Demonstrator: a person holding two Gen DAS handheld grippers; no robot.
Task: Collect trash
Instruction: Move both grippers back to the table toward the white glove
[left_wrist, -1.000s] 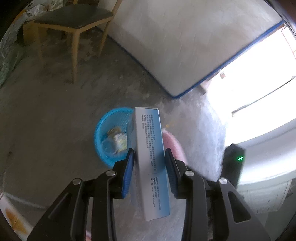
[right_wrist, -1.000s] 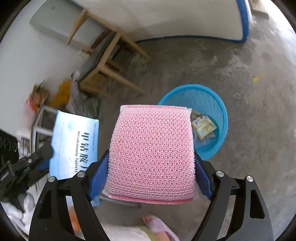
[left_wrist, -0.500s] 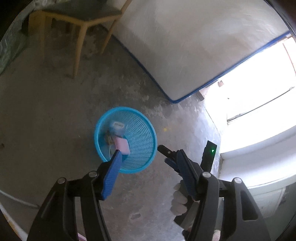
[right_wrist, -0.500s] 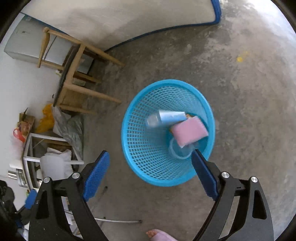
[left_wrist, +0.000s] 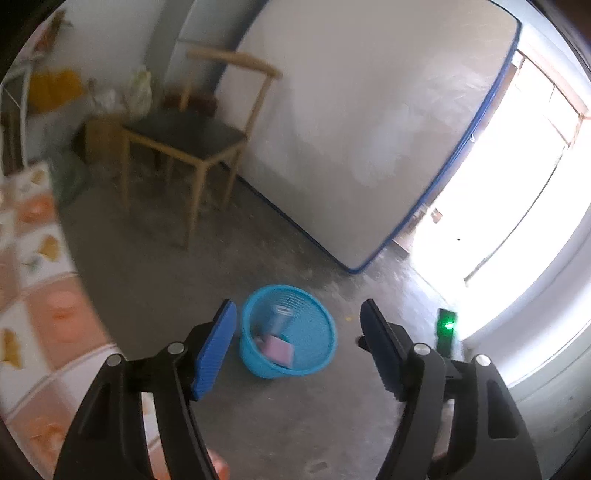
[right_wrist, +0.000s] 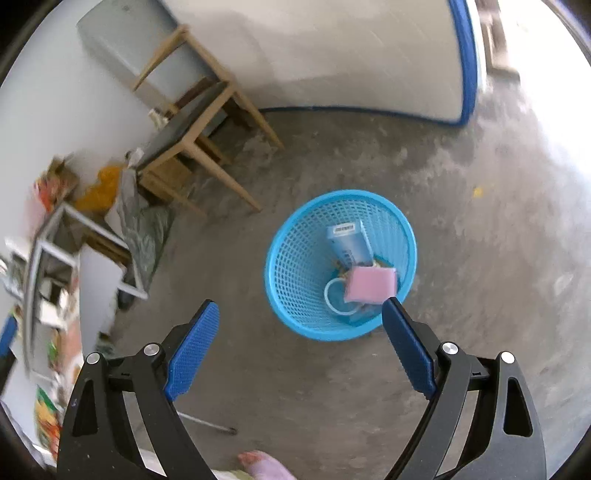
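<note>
Left hand-held gripper (left_wrist: 297, 328): jaws opening, nothing between them. Right hand-held gripper (right_wrist: 300, 321): spread wide, empty. Blue basket (right_wrist: 291, 266) on concrete floor (right_wrist: 480, 295) contains pink sponge (right_wrist: 369, 284) and blue-white box (right_wrist: 349, 242).

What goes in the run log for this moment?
left gripper: opening, empty | right gripper: open, empty | blue basket: holds pink sponge, blue box | floor

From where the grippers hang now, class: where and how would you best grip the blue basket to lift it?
Probably the blue basket's open rim, coming from above with one finger inside and one outside its wall. It stands upright on the floor, too wide to span, and the near rim is bare.
</note>
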